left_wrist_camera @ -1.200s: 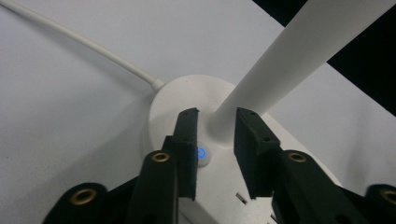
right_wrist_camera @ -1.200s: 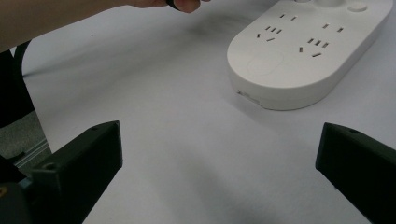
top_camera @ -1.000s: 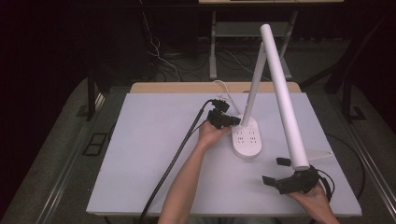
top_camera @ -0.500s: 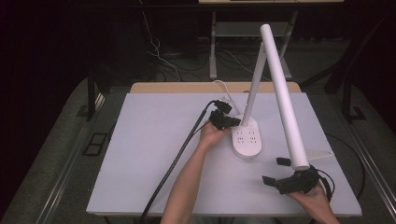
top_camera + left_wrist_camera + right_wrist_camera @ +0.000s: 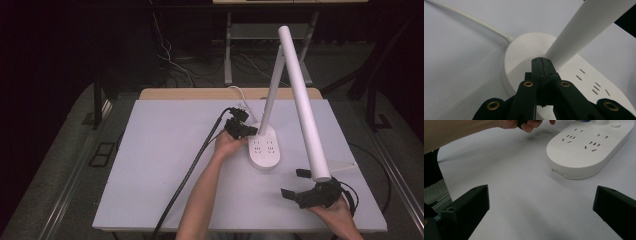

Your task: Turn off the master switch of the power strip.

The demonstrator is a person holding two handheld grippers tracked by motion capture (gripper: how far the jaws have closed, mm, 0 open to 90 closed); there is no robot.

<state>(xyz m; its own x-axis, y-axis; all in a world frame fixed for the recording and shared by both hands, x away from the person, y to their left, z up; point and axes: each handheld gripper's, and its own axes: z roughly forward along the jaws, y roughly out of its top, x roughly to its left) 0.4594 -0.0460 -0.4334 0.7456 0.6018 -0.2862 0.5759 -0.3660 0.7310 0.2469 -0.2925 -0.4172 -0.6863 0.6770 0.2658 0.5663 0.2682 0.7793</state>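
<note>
High view: your left gripper (image 5: 248, 131) sits at the far end of the white lamp base (image 5: 265, 150), near the centre of the white table (image 5: 150, 165), jaws pressed together against the foot of the lamp's stem (image 5: 270, 95). The base carries socket slots on its top. The lamp's long white tube head (image 5: 302, 100) slants down toward 5 o'clock, its lower end just above your right gripper (image 5: 294, 183), which rests near the table's 5 o'clock corner with jaws spread wide and nothing between them. A black cable (image 5: 190, 170) trails from the left gripper toward 7 o'clock.

Left gripper view: the jaws meet flush, tips at the stem's foot (image 5: 574, 37) on the rounded end of the base (image 5: 524, 55). A white cord (image 5: 469, 18) leaves the base toward 10 o'clock.

Right gripper view: both jaws stand far apart at the bottom corners. The base (image 5: 589, 147) lies at 1 o'clock; your left hand (image 5: 529, 123) is at 12 o'clock.
</note>
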